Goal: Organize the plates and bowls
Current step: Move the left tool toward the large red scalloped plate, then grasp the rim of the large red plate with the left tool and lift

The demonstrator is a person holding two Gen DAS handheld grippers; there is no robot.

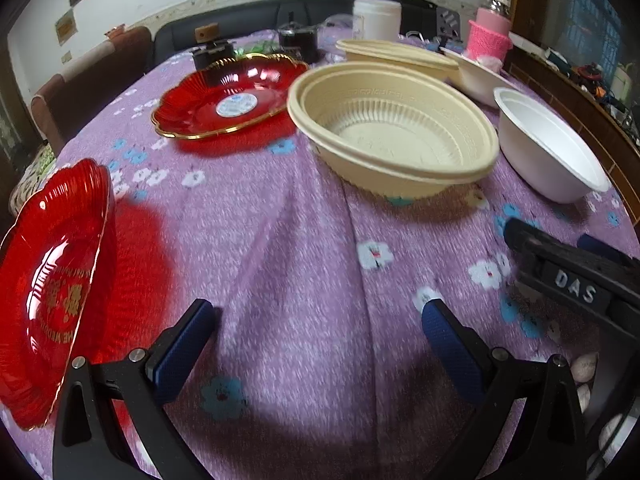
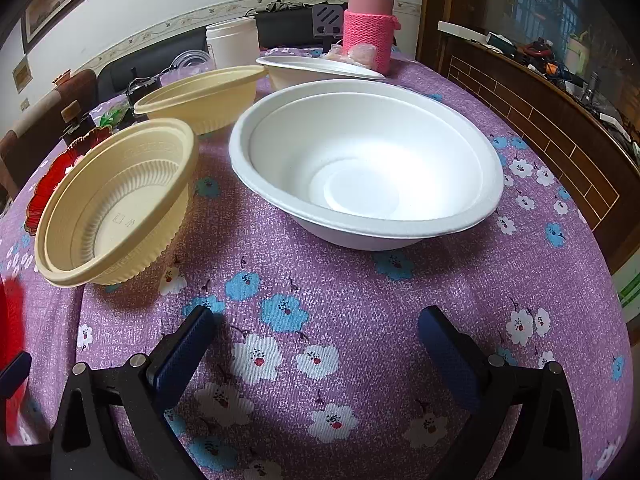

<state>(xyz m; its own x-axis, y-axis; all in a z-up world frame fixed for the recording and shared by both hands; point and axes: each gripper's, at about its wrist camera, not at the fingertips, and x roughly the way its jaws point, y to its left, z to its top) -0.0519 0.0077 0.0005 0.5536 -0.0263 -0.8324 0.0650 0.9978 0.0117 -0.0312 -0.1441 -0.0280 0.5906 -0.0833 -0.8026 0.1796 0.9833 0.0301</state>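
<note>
In the left wrist view my left gripper [image 1: 320, 312] is open and empty above the purple cloth. A red plate [image 1: 52, 292] lies just left of its left finger, a second red plate [image 1: 228, 98] sits farther back. A cream bowl [image 1: 394, 130] is ahead, another cream bowl [image 1: 400, 56] behind it, a white bowl [image 1: 552, 146] at right. The right gripper's body [image 1: 572, 276] shows at right. In the right wrist view my right gripper [image 2: 318, 320] is open and empty, short of the white bowl [image 2: 368, 160]. The cream bowl [image 2: 116, 204] is at left, the second cream bowl [image 2: 204, 94] and another white bowl [image 2: 320, 70] behind.
A pink knit-sleeved flask [image 2: 370, 20] and a white jar [image 2: 233, 42] stand at the table's back edge. Dark small items [image 1: 298, 38] sit behind the far red plate. A wooden cabinet [image 2: 540, 128] runs along the right. The purple flowered tablecloth [image 2: 340, 300] covers the table.
</note>
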